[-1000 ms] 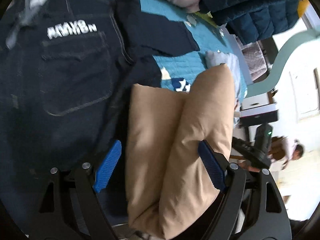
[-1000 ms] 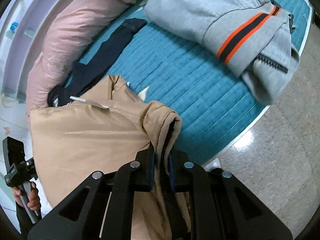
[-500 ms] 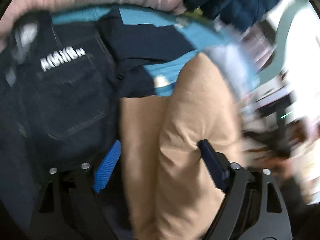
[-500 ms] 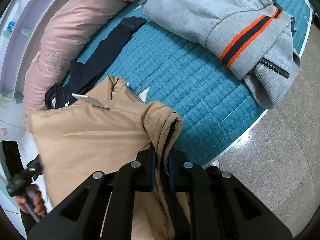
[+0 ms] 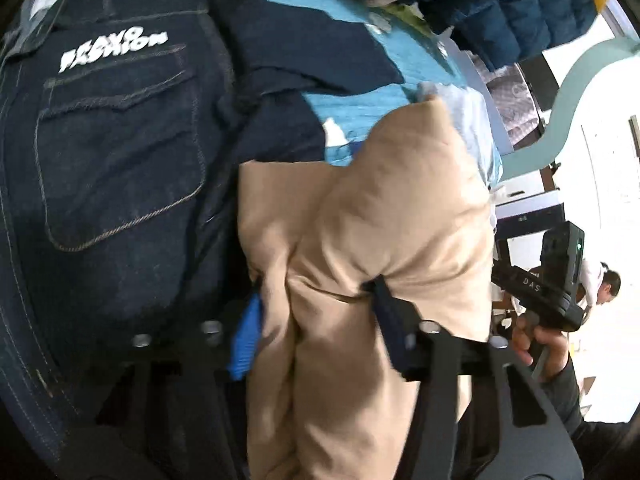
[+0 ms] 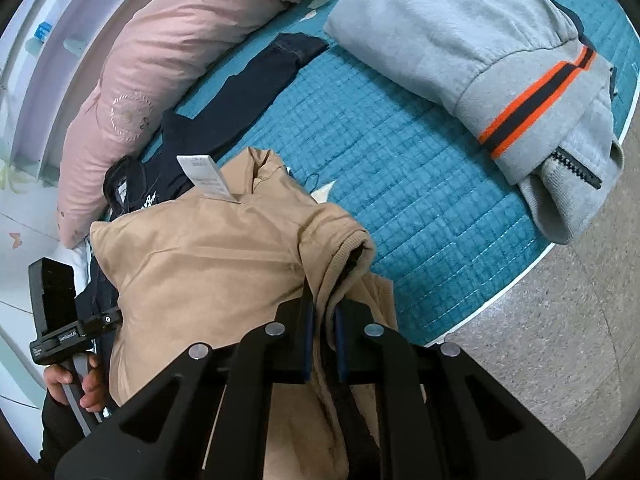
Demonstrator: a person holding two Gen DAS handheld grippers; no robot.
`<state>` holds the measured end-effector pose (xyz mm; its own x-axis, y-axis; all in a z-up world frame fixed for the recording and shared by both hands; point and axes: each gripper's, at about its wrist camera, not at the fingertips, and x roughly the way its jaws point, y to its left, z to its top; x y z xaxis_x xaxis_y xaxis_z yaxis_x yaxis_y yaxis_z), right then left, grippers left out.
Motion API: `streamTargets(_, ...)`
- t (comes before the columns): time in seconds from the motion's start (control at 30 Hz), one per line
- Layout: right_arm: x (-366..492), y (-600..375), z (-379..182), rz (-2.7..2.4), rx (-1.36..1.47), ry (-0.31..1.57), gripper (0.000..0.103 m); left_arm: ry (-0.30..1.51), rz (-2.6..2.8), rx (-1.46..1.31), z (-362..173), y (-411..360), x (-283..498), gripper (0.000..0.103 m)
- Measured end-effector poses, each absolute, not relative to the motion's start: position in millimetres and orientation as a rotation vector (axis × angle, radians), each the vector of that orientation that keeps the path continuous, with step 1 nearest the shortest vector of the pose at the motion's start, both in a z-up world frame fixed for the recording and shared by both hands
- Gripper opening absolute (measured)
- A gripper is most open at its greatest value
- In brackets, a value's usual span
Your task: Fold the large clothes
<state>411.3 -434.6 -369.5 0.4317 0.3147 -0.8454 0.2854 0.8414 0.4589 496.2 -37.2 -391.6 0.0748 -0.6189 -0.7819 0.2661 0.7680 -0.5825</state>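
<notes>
A tan jacket (image 5: 400, 200) lies folded on the teal quilt (image 6: 380, 140), partly over a dark denim jacket (image 5: 120, 160). My left gripper (image 5: 316, 304) has a thick fold of the tan fabric between its blue pads. Its jaws are closing, and the fabric bunches and creases where the pads dig in. In the right wrist view the tan jacket (image 6: 208, 260) spreads to the left with a white tag on top. My right gripper (image 6: 324, 308) is shut on its ribbed edge near the bed's rim. Each view shows the other hand on its handle.
A grey hoodie (image 6: 460, 40) with an orange stripe lies folded at the far right of the bed. A pink pillow (image 6: 160, 60) runs along the back left. A navy quilted jacket (image 5: 520, 8) sits at the top. Speckled floor (image 6: 560, 340) lies beyond the bed edge. A person (image 5: 604, 284) stands far off.
My left jaws have narrowed from wide apart onto the tan fold, which now bunches between the pads, and the left gripper has dipped a little. My right gripper keeps its hold.
</notes>
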Motion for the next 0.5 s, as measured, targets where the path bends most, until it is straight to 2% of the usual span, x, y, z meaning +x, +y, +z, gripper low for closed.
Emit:
streamTargets(0.07,409,-440,-368,0.014,0.614,1.135,0.008,1.317,-0.698,-0.320,-384,-39,495,0.029)
streamTargets(0.17,403,-451,-366,0.000,0.629,1.115,0.007,1.273,-0.697,-0.322,-370,-39,494,0.022)
streamTargets(0.27,400,-458,-375,0.022,0.661,1.137,0.008,1.263,-0.696,-0.275,-364,-46,492,0.021)
streamTargets(0.37,395,-459,-374,0.000,0.676,1.116,0.026,1.285,-0.662,-0.279,-374,-43,485,0.021)
streamTargets(0.4,393,-457,-373,-0.023,0.654,1.113,0.042,1.289,-0.650,-0.286,-377,-40,484,0.021)
streamTargets(0.43,392,-457,-373,-0.028,0.646,1.110,0.047,1.291,-0.638,-0.294,-379,-35,481,0.021)
streamTargets(0.5,392,-456,-380,0.003,0.683,1.125,0.047,1.290,-0.609,-0.313,-382,-26,480,0.019)
